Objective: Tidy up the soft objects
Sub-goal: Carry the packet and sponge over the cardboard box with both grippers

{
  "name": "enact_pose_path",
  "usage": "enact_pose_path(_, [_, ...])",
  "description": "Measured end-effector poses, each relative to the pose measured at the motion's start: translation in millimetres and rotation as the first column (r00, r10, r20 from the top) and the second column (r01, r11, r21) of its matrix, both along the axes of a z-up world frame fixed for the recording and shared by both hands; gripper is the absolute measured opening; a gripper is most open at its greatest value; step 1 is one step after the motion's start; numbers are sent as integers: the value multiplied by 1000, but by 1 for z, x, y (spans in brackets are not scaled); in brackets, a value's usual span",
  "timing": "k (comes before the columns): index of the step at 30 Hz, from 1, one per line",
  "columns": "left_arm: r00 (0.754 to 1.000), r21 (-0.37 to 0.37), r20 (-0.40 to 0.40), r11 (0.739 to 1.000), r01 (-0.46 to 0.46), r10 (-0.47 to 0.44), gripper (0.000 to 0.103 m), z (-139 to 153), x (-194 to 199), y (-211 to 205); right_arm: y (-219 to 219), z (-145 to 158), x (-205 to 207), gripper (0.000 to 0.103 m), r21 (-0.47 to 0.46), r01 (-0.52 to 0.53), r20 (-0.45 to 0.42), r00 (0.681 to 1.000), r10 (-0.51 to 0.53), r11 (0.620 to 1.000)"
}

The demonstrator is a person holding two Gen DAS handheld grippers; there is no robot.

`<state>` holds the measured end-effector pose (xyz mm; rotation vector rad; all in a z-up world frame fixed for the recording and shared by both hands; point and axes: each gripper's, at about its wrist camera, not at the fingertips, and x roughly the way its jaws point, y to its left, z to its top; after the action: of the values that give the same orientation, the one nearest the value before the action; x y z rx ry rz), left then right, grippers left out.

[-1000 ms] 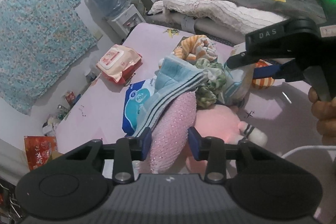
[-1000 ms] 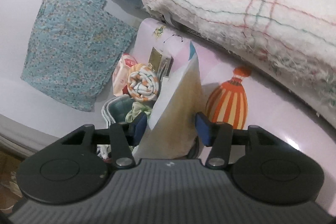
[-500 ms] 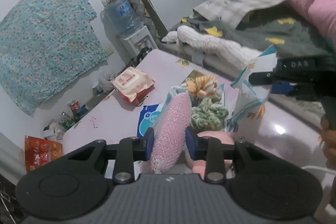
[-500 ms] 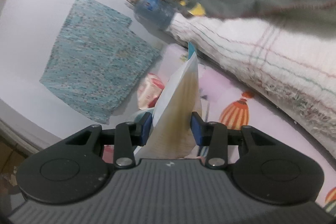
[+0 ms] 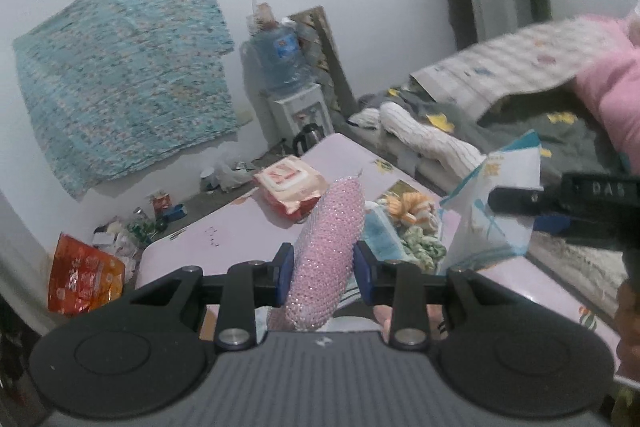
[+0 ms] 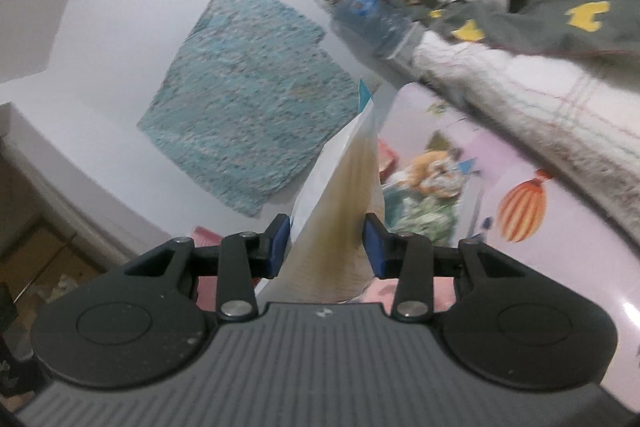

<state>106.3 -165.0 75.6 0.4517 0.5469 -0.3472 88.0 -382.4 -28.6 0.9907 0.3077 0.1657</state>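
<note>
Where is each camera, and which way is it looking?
Left wrist: on the left gripper, facing over the pink table to the wall; shows its sponge and the right gripper.
Right wrist: on the right gripper, tilted up at the wall; shows its packet.
Both see the blue cloth and the packet.

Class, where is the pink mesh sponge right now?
In the left wrist view, the pink mesh sponge sits clamped in the left gripper, lifted above the pink table.
</note>
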Motion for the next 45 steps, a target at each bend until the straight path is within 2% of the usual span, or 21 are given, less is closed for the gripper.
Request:
enact_pose_path(6, [995, -102, -9, 990, -96, 96, 33, 23, -6, 49, 31, 23, -8, 39, -15, -100, 32, 994, 100, 995])
enact_pose_path(13, [961, -176, -10, 946, -273, 276, 33, 45, -5, 124, 81, 52, 7, 39, -57, -269, 51, 961, 271, 962])
enact_pose_path(18, [923, -170, -13, 909, -380, 384, 33, 46, 8, 175, 139, 78, 39, 38, -104, -422, 34, 903, 428, 901])
enact_pose_path(21, [889, -154, -19, 877, -455, 457, 33, 42, 27, 206, 179, 96, 65, 38, -136, -499, 12, 863, 505, 856])
enact_pose_path(24, [857, -136, -50, 846, -515, 514, 33, 32, 54, 237, 225, 112, 96, 38, -167, -571, -31, 818, 575, 804])
enact_pose_path(28, [818, -86, -76, 814, -575, 570, 33, 9, 92, 267, 292, 124, 141, 38, -240, -628, -136, 777, 615, 740])
enact_pose_path(32, [794, -54, -116, 795, -605, 596, 33, -14, 124, 291, 345, 110, 195, 38, -203, -690, -280, 721, 634, 695])
enact_pose_path(33, [787, -48, -130, 789, -613, 603, 33, -20, 133, 297, 355, 105, 206, 38, -189, -693, -312, 714, 627, 696])
enact_pose_path(37, [759, -11, -159, 768, -641, 631, 33, -42, 164, 316, 389, 76, 252, 38, -113, -739, -420, 642, 642, 665])
enact_pose_path(40, [736, 10, -183, 750, -661, 651, 34, -59, 184, 324, 415, 53, 281, 38, -38, -757, -471, 589, 657, 652])
enact_pose_path(45, [710, 51, -205, 732, -679, 673, 34, -83, 205, 334, 439, 16, 313, 38, 94, -745, -485, 545, 684, 660])
